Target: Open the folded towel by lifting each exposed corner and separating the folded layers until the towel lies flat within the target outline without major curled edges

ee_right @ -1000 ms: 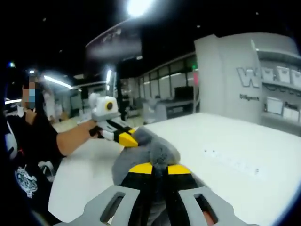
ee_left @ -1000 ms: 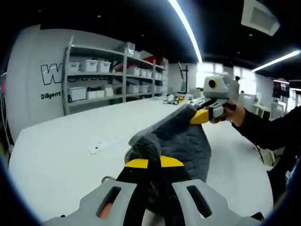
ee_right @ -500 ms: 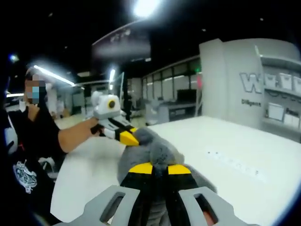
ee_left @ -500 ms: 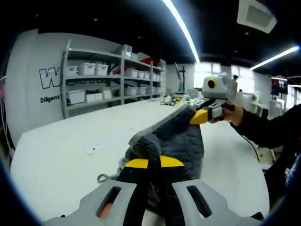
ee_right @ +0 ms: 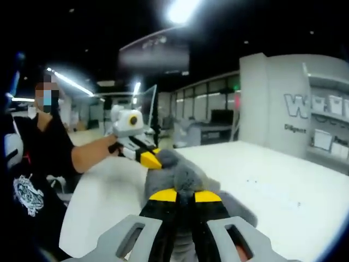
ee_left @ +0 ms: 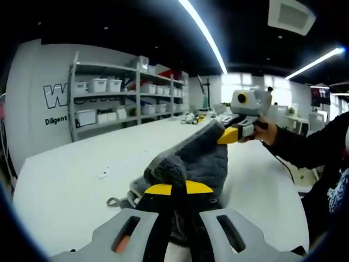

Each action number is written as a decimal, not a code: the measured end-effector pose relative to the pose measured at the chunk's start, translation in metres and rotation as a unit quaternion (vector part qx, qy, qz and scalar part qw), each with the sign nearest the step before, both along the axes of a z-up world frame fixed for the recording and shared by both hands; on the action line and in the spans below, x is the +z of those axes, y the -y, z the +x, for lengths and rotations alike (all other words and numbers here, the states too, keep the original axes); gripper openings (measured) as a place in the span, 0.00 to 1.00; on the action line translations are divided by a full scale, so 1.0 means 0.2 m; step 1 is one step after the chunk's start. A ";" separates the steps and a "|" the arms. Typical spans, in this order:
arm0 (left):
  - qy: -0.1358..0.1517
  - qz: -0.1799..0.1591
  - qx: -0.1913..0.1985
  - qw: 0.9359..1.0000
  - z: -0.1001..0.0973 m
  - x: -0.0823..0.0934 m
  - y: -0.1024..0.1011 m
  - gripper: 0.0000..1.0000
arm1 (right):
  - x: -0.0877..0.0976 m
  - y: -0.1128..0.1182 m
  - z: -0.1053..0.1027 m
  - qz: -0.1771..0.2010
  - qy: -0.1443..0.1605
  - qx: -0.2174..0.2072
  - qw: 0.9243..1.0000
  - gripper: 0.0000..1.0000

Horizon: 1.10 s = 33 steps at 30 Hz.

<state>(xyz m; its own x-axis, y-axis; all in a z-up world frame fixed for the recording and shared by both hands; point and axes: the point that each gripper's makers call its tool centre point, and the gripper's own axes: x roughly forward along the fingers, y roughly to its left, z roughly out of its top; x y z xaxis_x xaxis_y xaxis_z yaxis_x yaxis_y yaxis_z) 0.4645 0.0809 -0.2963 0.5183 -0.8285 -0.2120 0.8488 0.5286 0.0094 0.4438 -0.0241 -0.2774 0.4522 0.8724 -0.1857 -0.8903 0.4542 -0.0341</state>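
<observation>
Standing at the far left of the left gripper view, a grey metal shelving rack with white storage bins (ee_left: 117, 101) lines the wall behind the large white table (ee_left: 65, 185). Above that table the fluffy grey towel (ee_left: 191, 164) hangs bunched between the two tools, one corner pinched tight in the yellow-tipped left gripper (ee_left: 178, 189). Further right, the right gripper (ee_left: 229, 135) is clamped on another corner, held by a person's hand (ee_left: 266, 131) in a black sleeve (ee_left: 305, 147).
</observation>
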 end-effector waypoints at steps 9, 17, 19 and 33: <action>0.006 -0.006 -0.011 1.000 -0.14 -0.03 -0.01 0.04 | -0.03 -0.01 -0.12 -0.005 0.018 0.012 1.000 0.02; 0.015 -0.004 -0.019 1.000 -0.23 -0.05 -0.01 0.04 | -0.05 -0.01 -0.19 -0.009 0.025 0.018 0.999 0.02; 0.016 -0.003 -0.020 1.000 -0.24 -0.06 -0.01 0.04 | -0.05 -0.01 -0.20 -0.007 0.025 0.019 0.999 0.02; 0.014 -0.002 -0.034 0.999 -0.38 -0.16 0.00 0.05 | -0.15 -0.01 -0.35 -0.023 0.034 0.036 0.999 0.02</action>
<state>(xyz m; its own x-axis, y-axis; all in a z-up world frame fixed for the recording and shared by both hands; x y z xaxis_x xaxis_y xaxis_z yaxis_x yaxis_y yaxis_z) 0.3884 0.0809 -0.3287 0.4662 -0.8628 -0.1957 0.8823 0.4695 0.0322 0.3730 -0.0212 -0.3076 0.4018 0.8940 -0.1982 -0.9153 0.3859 -0.1150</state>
